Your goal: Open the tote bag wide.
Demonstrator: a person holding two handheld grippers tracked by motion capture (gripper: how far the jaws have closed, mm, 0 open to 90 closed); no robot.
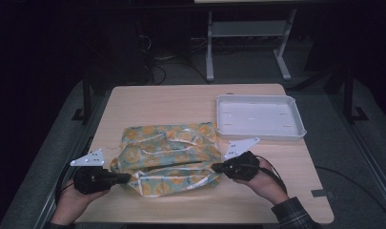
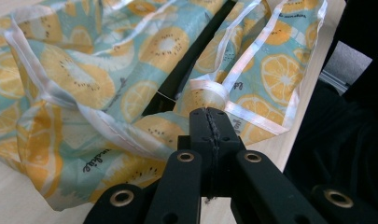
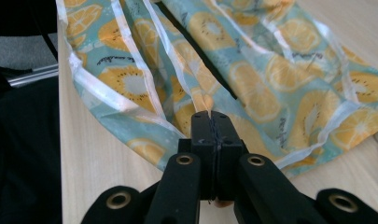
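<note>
A crumpled teal cloth (image 1: pixel 167 157) printed with orange and kiwi slices and edged in white lies on the wooden table (image 1: pixel 181 102). My left gripper (image 1: pixel 127 178) is shut on the cloth's near left edge, and the left gripper view shows its jaws pressed together on a white-hemmed fold of the cloth (image 2: pixel 207 93). My right gripper (image 1: pixel 215 167) is shut on the near right edge; a pinched fold of the cloth (image 3: pixel 203 100) rises from its closed jaws. The fabric sags between the two grippers.
An empty white tray (image 1: pixel 259 117) sits at the back right of the table, just beyond the cloth. The table's near edge runs close under both hands. Table legs and cables stand on the dark floor behind.
</note>
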